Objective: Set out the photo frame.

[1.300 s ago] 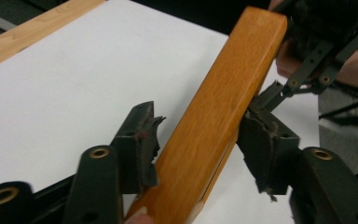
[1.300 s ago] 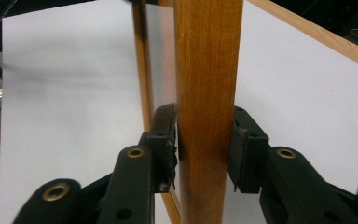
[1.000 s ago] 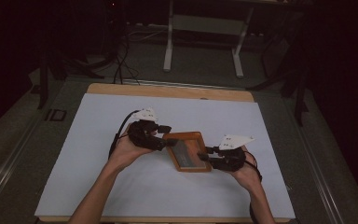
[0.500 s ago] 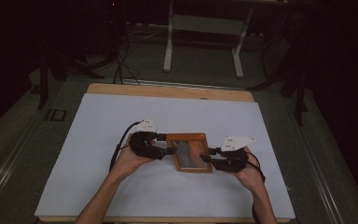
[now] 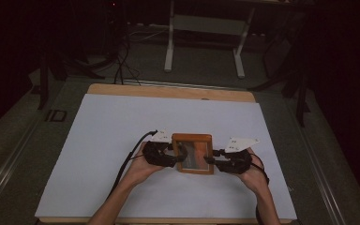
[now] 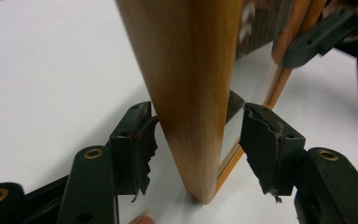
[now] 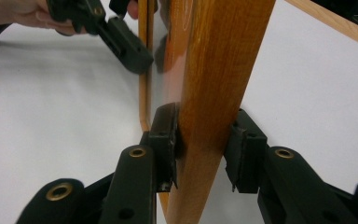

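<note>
Near the front edge of the tabletop (image 5: 103,126), a little right of its middle, a wooden-framed mirror (image 5: 193,153) stands almost upright on its lower edge, with one set of tongs at each side rail. The right tongs (image 5: 215,161) are pinching the right rail: in the right gripper view both pads press the wood (image 7: 214,93) from front and back. The left tongs (image 5: 173,153) have just been closing, with the left rail between them, but in the left gripper view their pads (image 6: 135,140) stand spread, with a gap on either side of the wood (image 6: 191,84), so they do not grip yet.

The frame looks like solid, varnished wood: stiff, moderately heavy for its size, and probably smooth enough to slide under a light pinch. The glass pane is the fragile part and would not stand a knock or a tip onto the tabletop. A good hold, I judge, is on the wooden side rails about midway up, pads flat on the front and back faces, kept off the glass. While a single pinch carries it, the mirror could pivot about that grip, so a second firm hold on the opposite rail would steady it before any lift or tilt.
</note>
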Demonstrator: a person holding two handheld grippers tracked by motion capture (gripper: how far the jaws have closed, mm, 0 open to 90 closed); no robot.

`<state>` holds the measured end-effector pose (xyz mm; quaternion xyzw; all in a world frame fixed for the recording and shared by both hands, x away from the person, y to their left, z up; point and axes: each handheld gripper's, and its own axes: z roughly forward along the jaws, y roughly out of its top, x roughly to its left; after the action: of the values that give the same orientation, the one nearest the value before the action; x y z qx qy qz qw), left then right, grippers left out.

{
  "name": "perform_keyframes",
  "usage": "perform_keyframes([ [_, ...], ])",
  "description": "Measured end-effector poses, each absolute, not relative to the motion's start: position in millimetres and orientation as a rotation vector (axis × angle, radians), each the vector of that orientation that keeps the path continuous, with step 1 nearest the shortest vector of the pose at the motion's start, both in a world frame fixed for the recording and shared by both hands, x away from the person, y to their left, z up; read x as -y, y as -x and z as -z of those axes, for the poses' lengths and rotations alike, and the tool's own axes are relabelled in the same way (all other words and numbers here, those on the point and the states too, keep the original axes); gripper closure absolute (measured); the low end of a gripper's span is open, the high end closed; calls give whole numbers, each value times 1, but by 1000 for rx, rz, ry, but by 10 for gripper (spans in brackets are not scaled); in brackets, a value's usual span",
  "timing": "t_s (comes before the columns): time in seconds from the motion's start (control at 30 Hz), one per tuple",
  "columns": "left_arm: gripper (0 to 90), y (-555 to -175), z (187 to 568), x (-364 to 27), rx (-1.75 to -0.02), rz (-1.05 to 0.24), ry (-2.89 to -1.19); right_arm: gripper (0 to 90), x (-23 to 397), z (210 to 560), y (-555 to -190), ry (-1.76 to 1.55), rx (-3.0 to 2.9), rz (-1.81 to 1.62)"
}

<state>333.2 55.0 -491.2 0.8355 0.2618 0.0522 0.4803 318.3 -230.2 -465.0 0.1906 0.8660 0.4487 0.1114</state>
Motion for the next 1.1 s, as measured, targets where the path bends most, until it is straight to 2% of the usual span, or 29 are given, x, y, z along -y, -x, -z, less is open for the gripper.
perform_keyframes([
  [0.17, 407, -333, 497, -47, -649, -80, -2057, 665, 233, 467, -319, -572, -2546, -1319],
  [0.3, 392, -332, 498, -43, -646, -90, -2052, 665, 234, 467, -320, -575, -2549, -1321],
  [0.6, 553, -330, 497, -44, -637, -93, -2036, 649, 239, 471, -322, -600, -2562, -1314],
  [0.77, 584, -326, 496, -42, -605, -118, -2051, 637, 243, 474, -323, -617, -2580, -1309],
  [1.1, 586, -325, 494, -41, -622, -125, -2059, 635, 245, 475, -326, -645, -2584, -1336],
])
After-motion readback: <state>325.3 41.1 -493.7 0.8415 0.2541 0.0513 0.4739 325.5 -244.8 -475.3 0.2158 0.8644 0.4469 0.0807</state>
